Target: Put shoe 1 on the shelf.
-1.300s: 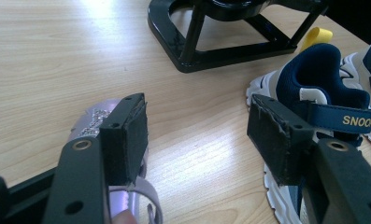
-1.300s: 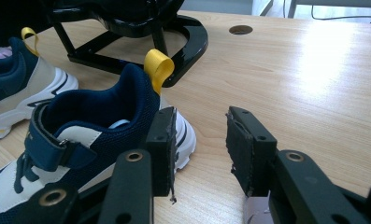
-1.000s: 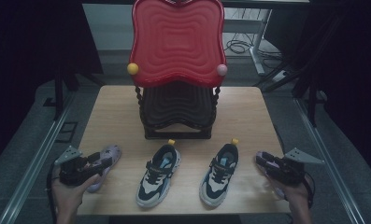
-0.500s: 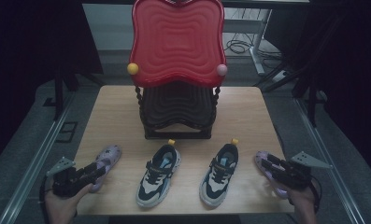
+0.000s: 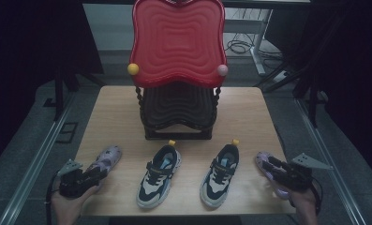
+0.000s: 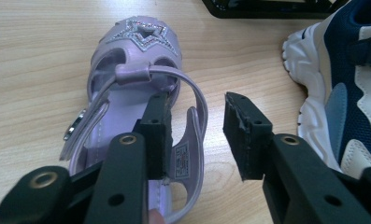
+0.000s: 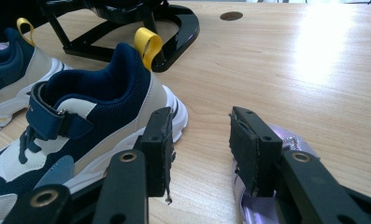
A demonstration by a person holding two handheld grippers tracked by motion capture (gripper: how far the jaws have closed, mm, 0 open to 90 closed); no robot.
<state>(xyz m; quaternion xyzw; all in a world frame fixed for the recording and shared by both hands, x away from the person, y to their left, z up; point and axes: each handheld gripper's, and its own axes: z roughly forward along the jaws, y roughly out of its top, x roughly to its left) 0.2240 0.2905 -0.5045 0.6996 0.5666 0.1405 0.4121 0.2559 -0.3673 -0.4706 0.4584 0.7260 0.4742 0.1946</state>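
Left gripper (image 6: 197, 135) closing astride lilac sandal (image 6: 136, 93) side; unpressed.

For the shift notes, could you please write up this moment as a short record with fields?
surface: wooden table
rack: dark stand with a red wavy top, at the back
middle: two blue and white sneakers, side by side
left sandal: purple, star on the toe; its side strap lies between the jaws
left gripper: jaws have just been closing, not yet pressing the strap
right sandal: purple, partly under the gripper
right gripper: open, grip unclear
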